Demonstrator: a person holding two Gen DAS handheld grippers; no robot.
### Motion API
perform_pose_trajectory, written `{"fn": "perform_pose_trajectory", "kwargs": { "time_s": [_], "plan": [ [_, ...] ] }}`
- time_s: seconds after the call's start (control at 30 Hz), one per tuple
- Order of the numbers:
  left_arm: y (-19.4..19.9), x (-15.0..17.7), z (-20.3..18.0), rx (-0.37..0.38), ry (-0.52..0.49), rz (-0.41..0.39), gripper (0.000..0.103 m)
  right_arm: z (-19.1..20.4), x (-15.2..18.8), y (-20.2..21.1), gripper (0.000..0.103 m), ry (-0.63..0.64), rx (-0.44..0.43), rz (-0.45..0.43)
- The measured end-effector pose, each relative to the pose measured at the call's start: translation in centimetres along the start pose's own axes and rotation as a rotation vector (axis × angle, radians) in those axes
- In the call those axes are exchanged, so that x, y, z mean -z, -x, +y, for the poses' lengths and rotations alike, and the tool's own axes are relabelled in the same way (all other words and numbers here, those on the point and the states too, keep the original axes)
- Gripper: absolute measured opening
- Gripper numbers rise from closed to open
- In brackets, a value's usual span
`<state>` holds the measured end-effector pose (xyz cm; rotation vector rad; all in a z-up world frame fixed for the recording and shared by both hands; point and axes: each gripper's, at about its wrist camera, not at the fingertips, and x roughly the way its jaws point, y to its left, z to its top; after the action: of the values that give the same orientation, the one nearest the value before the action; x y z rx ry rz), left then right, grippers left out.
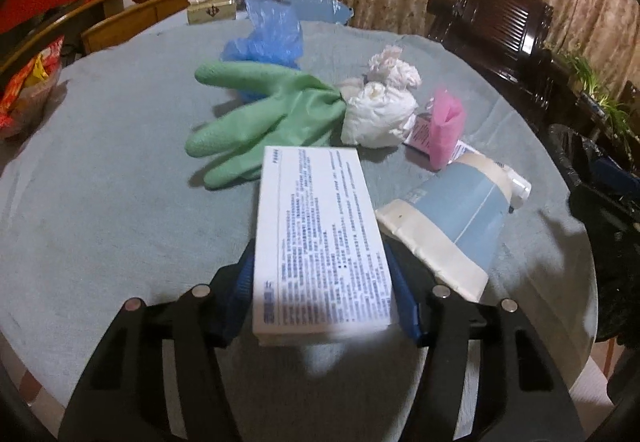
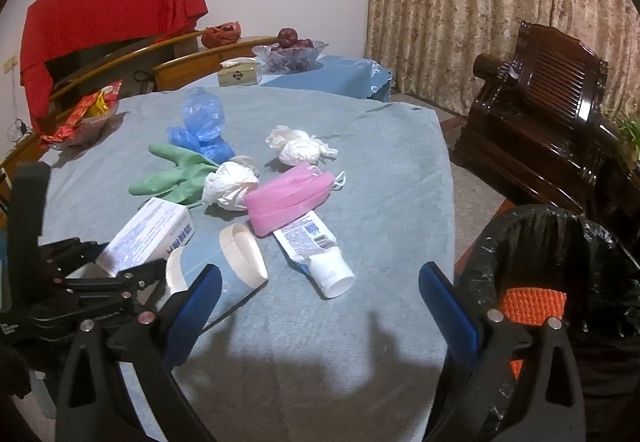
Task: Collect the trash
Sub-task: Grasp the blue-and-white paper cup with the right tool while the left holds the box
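Left gripper (image 1: 326, 294): its blue pads clamp the long sides of a white rectangular cardboard box printed with blue text (image 1: 320, 242), at 6 o'clock in the left wrist view.
Right gripper (image 2: 320, 306): jaws spread wide, nothing between them, above the bare near edge of the grey-blue tablecloth (image 2: 380, 169).
White box: lifted at its near end; from the right wrist view it sits at 9 o'clock (image 2: 148, 238).
Green rubber glove (image 1: 264, 121): flat on the cloth at 12 o'clock from the box, fingers pointing to 9 o'clock.
Crumpled white tissue wad (image 1: 378, 117): touching the glove's cuff, at 1 o'clock from the box.
Pink face mask (image 2: 290, 197): just beside the tissue, overlapping the white squeeze tube (image 2: 316, 254).
Blue and cream flattened tube (image 1: 448, 226): at 3 o'clock, touching the box.
Blue plastic shoe covers (image 1: 268, 37): beyond the glove at 12 o'clock.
Black-lined trash bin (image 2: 560, 282): off the table's edge at 3 o'clock in the right wrist view; something orange lies inside.
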<state>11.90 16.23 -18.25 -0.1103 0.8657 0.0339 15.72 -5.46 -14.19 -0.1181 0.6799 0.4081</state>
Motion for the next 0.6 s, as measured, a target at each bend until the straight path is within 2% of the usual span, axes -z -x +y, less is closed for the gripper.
{"fn": "perform_pose_trajectory", "kwargs": {
  "time_s": [0.4,0.6],
  "plan": [
    [2.3,0.4,3.4,-0.042,0.016,-0.025,0.056,5.0,0.7,-2.0,0.097,0.099,-0.103,0.017],
    [2.2,0.7,4.8,-0.055,0.041,-0.023,0.056,6.5,1.1,-3.9,0.097,0.147,-0.104,0.050]
  ]
}}
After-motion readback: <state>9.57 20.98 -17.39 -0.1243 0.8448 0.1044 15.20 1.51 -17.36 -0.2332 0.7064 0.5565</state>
